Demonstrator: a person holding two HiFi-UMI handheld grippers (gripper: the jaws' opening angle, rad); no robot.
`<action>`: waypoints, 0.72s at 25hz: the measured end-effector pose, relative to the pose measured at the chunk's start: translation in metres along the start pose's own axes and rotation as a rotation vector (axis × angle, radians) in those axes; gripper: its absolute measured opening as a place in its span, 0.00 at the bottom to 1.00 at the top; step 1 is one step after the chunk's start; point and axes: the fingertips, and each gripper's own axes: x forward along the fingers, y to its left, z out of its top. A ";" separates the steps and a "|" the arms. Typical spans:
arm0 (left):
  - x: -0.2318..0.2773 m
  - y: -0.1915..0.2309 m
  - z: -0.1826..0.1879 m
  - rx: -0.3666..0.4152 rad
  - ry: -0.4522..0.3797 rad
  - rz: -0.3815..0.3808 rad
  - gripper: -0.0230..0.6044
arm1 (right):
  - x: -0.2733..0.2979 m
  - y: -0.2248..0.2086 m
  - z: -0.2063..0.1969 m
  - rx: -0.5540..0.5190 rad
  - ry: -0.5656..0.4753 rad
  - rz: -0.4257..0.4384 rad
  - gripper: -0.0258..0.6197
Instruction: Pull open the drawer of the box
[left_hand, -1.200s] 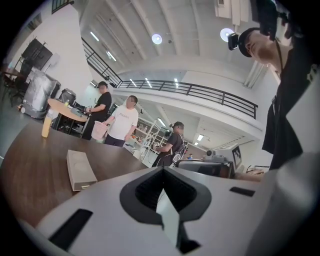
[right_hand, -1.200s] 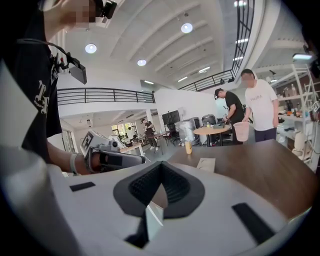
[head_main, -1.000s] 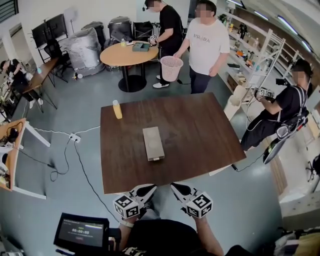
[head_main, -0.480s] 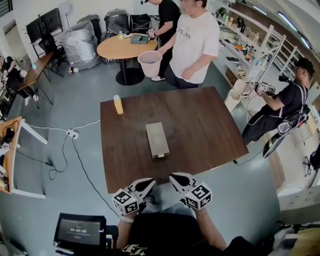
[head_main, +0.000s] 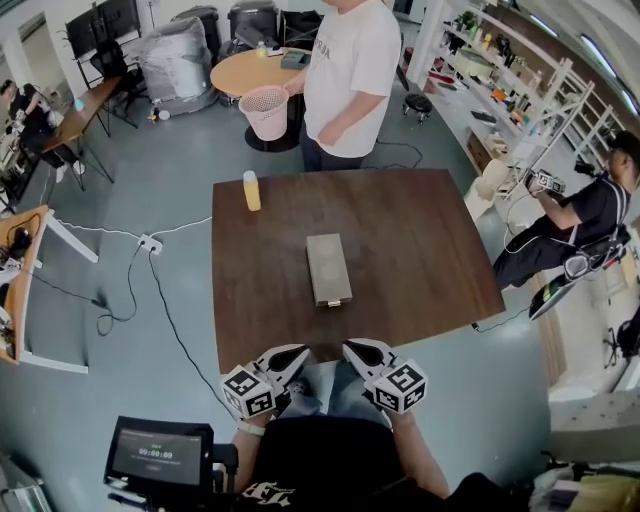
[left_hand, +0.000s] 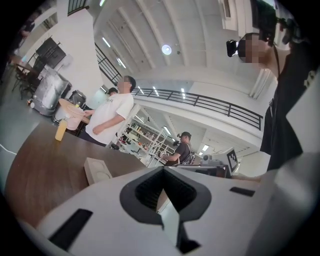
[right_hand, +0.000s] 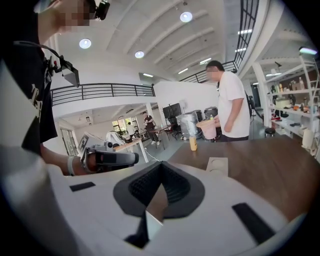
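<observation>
A long grey box (head_main: 329, 268) lies in the middle of the brown table (head_main: 430, 250), with its drawer end and small handle (head_main: 333, 301) facing me. Both grippers hang off the near table edge, apart from the box. My left gripper (head_main: 296, 351) is shut with nothing in it, and my right gripper (head_main: 353, 348) is shut and empty beside it. The left gripper view shows the box (left_hand: 96, 170) beyond the closed jaws of that gripper (left_hand: 162, 170). Past the right gripper (right_hand: 161, 164), the right gripper view shows the box (right_hand: 217, 165) on the table.
A yellow bottle (head_main: 251, 190) stands at the table's far left corner. A person in a white shirt (head_main: 345, 70) stands at the far edge holding a pink basket (head_main: 265, 110). Another person (head_main: 590, 215) sits to the right. A screen (head_main: 160, 455) is at my lower left, cables (head_main: 150, 243) cross the floor.
The person in the white shirt has walked up to the table's far edge with the pink basket. My view has shifted slightly; both grippers stay shut near the table's front edge.
</observation>
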 end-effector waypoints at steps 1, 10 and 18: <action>-0.001 0.002 0.000 -0.005 -0.005 0.006 0.05 | 0.002 0.000 -0.002 0.010 0.001 0.010 0.02; -0.005 0.011 0.002 -0.001 -0.022 0.064 0.05 | 0.016 -0.010 -0.014 0.068 0.015 0.087 0.02; -0.002 0.013 0.002 0.012 -0.009 0.084 0.05 | 0.027 -0.027 -0.025 0.092 0.037 0.081 0.02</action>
